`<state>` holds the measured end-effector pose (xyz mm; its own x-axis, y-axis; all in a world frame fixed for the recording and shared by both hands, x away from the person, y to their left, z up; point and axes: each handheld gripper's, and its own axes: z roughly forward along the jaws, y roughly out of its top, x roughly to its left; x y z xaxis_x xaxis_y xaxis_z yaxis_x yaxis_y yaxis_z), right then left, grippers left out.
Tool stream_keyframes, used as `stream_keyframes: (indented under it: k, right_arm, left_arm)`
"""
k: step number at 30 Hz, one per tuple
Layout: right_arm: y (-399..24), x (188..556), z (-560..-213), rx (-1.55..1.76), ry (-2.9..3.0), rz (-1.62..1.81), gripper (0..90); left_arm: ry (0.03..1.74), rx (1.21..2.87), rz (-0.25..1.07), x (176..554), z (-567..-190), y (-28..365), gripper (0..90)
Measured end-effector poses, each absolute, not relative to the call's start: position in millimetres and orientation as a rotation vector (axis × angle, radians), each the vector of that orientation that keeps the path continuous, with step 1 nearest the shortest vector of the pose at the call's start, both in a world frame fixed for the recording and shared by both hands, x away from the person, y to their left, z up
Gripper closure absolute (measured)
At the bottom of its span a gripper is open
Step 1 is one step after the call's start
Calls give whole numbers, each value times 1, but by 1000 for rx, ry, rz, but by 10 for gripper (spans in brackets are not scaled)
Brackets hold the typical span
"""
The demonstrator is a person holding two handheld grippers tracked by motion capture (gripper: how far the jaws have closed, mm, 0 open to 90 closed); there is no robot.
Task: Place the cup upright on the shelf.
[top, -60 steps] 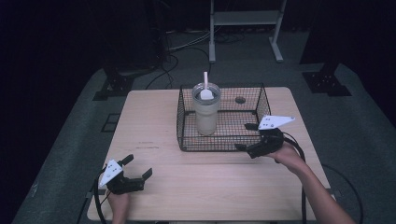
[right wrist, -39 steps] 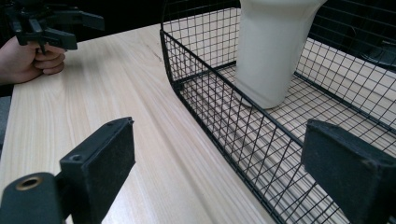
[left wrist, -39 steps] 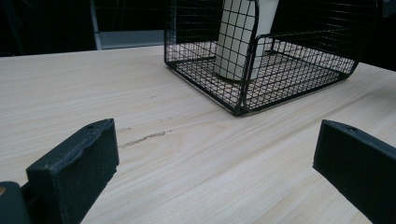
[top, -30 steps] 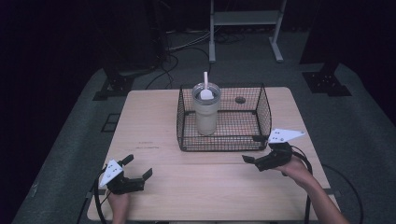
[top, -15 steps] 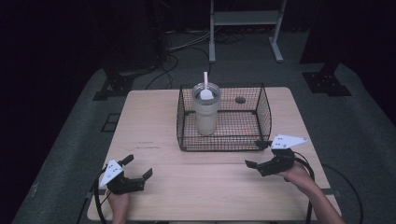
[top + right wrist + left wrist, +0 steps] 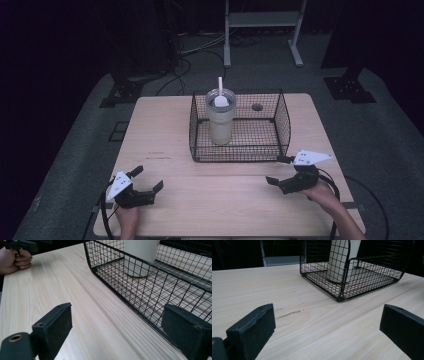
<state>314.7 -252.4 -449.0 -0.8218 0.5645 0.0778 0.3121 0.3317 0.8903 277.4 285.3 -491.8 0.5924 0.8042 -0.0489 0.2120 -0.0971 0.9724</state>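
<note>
A black wire basket (image 6: 240,159) stands at the middle back of the wooden table (image 6: 160,125). Upright in its left half is a cream tumbler (image 6: 220,122) with a lid and a white straw (image 6: 219,84). My left gripper (image 6: 149,178) rests near the front left edge, open and holding nothing. My right gripper (image 6: 277,170) hovers just off the basket's front right corner, open and empty too. The left gripper view has the basket (image 6: 362,282) and tumbler (image 6: 337,262) ahead of its open jaws (image 6: 327,322). In the right gripper view the basket wall (image 6: 140,285) is close by the right jaw.
A round hole (image 6: 257,106) in the tabletop sits behind the basket. Bare wood spreads between the two grippers. A white metal frame (image 6: 262,20) and cables lie on the floor beyond the table. The other hand (image 6: 15,260) appears far left in the right gripper view.
My right gripper has drawn back from the basket's right side toward the table's front, and stayed open. The left gripper, basket and tumbler have not moved.
</note>
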Motion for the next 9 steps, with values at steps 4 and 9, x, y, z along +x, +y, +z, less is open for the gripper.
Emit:
stream_keyframes:
  k: [4, 9]
  right_arm:
    - [-253, 311, -453, 793, 2352, 1481, 91]
    - [-253, 303, -457, 772, 2345, 1454, 91]
  left_arm:
    - [864, 1629, 619, 277, -492, 285, 0]
    - [868, 1627, 615, 278, -492, 285, 0]
